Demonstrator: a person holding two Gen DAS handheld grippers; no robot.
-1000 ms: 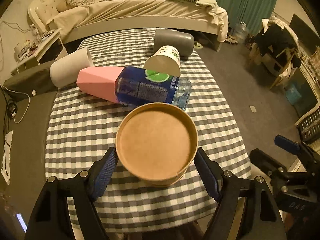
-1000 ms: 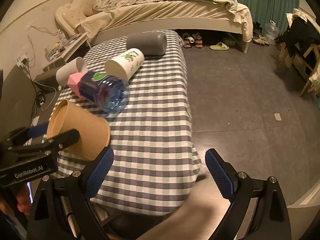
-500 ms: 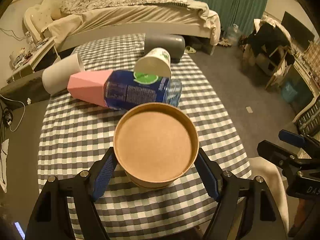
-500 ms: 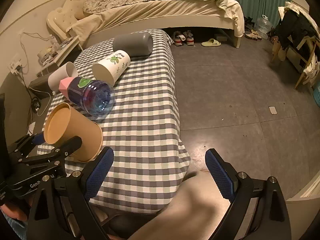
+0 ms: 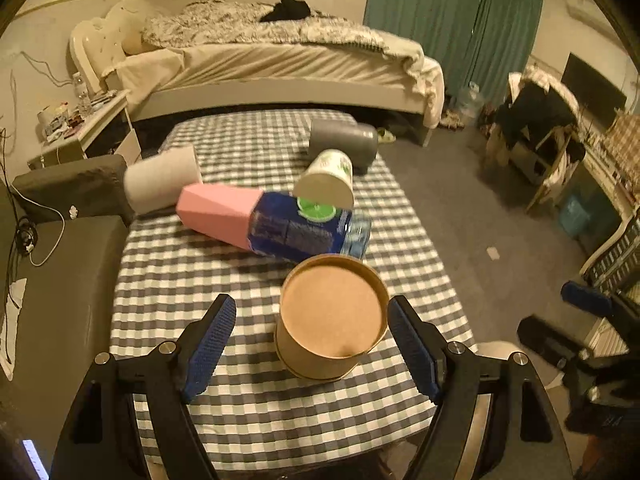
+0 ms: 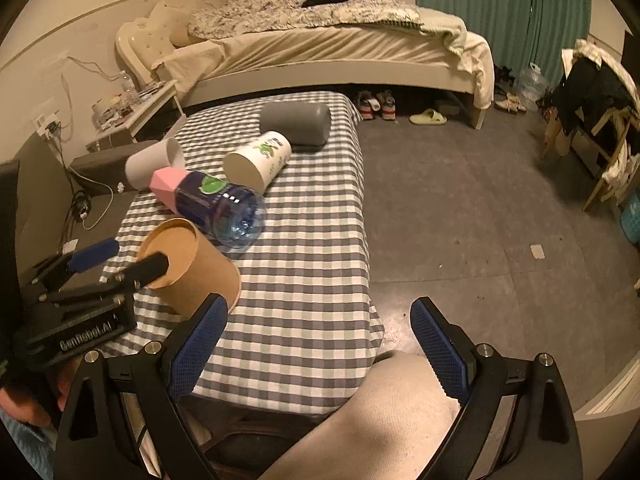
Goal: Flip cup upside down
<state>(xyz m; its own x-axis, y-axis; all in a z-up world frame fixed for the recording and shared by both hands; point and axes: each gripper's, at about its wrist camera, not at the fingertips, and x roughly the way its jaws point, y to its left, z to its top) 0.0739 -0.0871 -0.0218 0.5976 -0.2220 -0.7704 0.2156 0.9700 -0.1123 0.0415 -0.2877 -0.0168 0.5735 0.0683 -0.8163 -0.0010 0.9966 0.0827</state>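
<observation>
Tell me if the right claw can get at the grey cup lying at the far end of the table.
Probably yes. The right claw is open and holds nothing, and the checked table on its side lies bare up to the grey cup. The white paper cup lies just to the left.

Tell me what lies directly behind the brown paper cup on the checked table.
Behind the brown paper cup lies a blue-labelled water bottle on its side, its neck end inside a pink cup. The cup covers part of the bottle's clear base.
</observation>
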